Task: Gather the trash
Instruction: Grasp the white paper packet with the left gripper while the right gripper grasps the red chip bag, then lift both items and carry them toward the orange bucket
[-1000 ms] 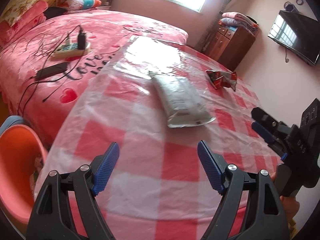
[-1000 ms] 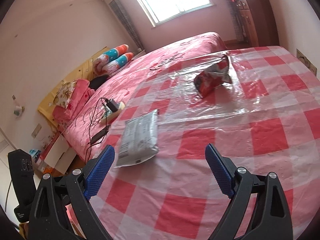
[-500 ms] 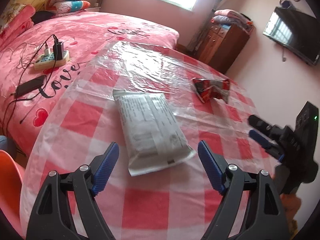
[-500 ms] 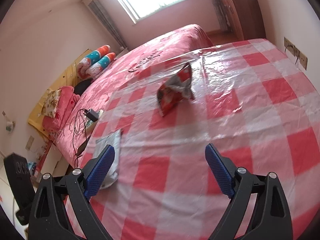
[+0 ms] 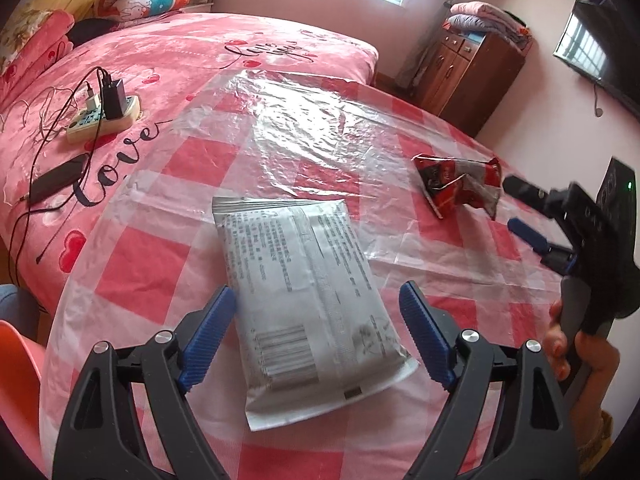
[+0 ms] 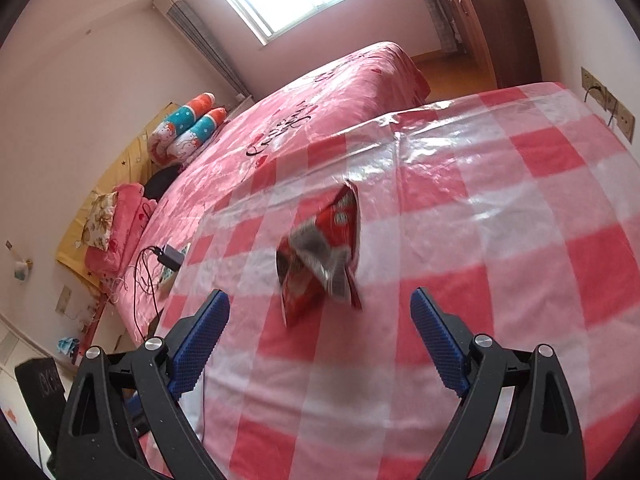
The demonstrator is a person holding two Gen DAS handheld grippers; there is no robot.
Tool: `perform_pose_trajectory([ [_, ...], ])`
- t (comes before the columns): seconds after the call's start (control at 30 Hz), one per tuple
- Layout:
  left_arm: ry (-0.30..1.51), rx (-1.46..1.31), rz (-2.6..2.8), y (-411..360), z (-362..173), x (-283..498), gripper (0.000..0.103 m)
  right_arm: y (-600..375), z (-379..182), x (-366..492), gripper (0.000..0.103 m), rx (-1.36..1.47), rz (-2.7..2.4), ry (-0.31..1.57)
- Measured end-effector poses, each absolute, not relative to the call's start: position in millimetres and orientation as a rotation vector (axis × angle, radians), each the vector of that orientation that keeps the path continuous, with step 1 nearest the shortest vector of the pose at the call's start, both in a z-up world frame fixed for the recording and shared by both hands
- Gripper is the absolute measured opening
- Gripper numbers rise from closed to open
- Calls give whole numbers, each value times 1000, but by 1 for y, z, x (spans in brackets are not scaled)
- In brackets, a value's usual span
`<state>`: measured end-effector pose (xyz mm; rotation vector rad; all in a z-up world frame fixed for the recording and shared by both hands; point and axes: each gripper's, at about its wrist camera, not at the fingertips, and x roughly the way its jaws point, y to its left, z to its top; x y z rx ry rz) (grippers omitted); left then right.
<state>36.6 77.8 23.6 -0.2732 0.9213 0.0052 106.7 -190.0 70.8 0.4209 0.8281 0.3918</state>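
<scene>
A flat grey package (image 5: 308, 300) lies on the red-and-white checked tablecloth (image 5: 160, 248). My left gripper (image 5: 316, 316) straddles its near half, with the jaws opening and a pad on each side of it; the pads do not press it. A crumpled red snack wrapper (image 5: 456, 188) lies further right. In the right wrist view the red wrapper (image 6: 324, 256) stands just ahead of my right gripper (image 6: 320, 300), its near tip reaching between the open fingertips. From the left wrist view the right gripper (image 5: 511, 202) shows beside the wrapper, held by a hand (image 5: 560, 352).
Left of the table stands a pink bed with a power strip and chargers (image 5: 104, 116), cables and a phone (image 5: 56, 182). An orange seat (image 5: 16, 360) is at the lower left. A wooden cabinet (image 5: 472, 68) and a wall screen (image 5: 592, 52) lie beyond.
Both grippers have moved forward over the table. The grey package now lies between my left jaws, which stand a little wider. The red wrapper has come close up to my right fingertips.
</scene>
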Motion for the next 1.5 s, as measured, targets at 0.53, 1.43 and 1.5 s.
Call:
perform_pose_trajectory([
  [0.53,936,-191,46,71,6,55,91,-171,56,145,91,420,385,878],
  [1.43,904,-146,84,67,5,47,83,-143,63,130,45,217,392,826],
  [1.5,903,-143,83,68,5,45,83,-143,65,128,45,212,394,815],
])
